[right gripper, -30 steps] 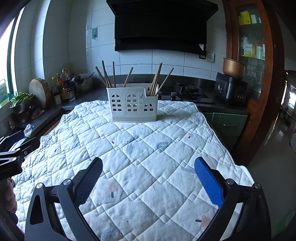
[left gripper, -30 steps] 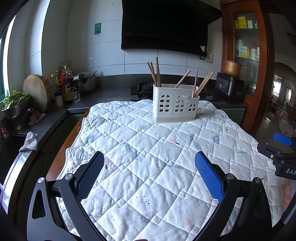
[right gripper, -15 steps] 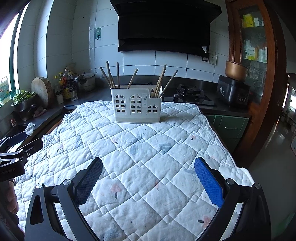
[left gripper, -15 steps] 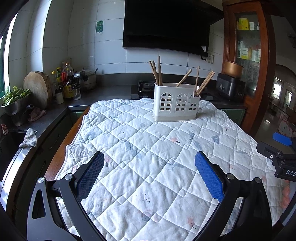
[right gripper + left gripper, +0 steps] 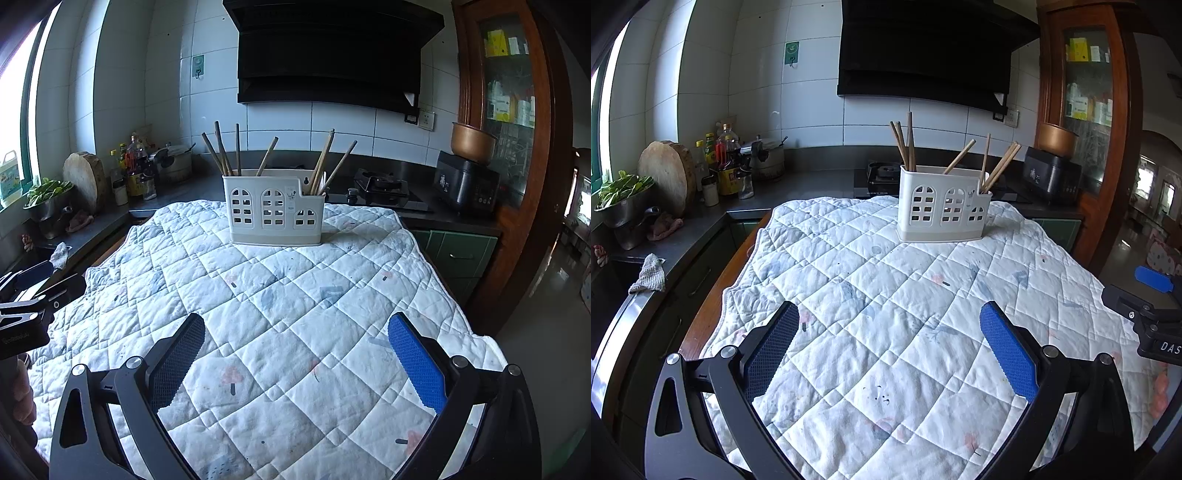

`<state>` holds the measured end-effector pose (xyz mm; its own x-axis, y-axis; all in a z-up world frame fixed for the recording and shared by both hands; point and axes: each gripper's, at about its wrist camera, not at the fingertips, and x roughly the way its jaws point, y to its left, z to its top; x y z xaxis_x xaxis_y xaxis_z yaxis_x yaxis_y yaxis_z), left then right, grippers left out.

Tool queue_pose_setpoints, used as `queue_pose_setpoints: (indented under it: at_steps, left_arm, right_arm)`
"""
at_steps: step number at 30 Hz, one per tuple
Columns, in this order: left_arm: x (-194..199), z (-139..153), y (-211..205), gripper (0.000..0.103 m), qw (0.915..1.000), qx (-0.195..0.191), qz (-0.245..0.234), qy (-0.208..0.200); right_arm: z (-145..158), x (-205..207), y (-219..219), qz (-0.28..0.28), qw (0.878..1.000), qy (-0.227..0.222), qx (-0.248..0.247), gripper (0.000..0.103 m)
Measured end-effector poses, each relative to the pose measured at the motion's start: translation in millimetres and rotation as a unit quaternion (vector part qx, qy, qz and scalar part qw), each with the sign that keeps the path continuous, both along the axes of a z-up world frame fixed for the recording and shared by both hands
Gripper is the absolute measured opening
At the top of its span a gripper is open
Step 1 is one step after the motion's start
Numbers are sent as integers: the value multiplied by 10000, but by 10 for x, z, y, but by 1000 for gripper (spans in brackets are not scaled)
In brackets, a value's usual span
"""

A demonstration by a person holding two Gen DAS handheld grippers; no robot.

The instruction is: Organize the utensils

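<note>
Both grippers, left (image 5: 886, 347) and right (image 5: 295, 347), are held spread and empty; chopsticks (image 5: 225, 151) in the upper-centre holder (image 5: 275, 210) are best pinched singly.

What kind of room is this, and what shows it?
Most likely a home kitchen: a black range hood hangs over a gas stove, sauce bottles stand on the counter, and a chopstick holder sits on the quilted table cover.
</note>
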<state>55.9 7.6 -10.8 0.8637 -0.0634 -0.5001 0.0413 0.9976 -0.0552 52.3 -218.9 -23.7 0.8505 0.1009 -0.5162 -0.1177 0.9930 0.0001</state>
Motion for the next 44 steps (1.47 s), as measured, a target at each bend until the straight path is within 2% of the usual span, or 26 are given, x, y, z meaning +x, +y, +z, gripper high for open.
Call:
queue_pose_setpoints:
  at_steps: [10,14,24,44]
  left_arm:
    - [-23,-5,-14,98,9999,-88,-43,-63]
    - [-33,0,-14,98,9999,-9,61,-133]
    - [-7,-14,1,98,9999,-93,52,-59]
    - [40,-44,-41,98,10000,-26,-3,87]
  right_arm:
    - [-1,11,6,23,10000,-1,-18,96]
    - [-4,11,12,25,10000,-2,-12,96]
    - [-4,19,9,14,10000,5,-10,96]
    - [-64,30,-2,48,10000,34,-29,96]
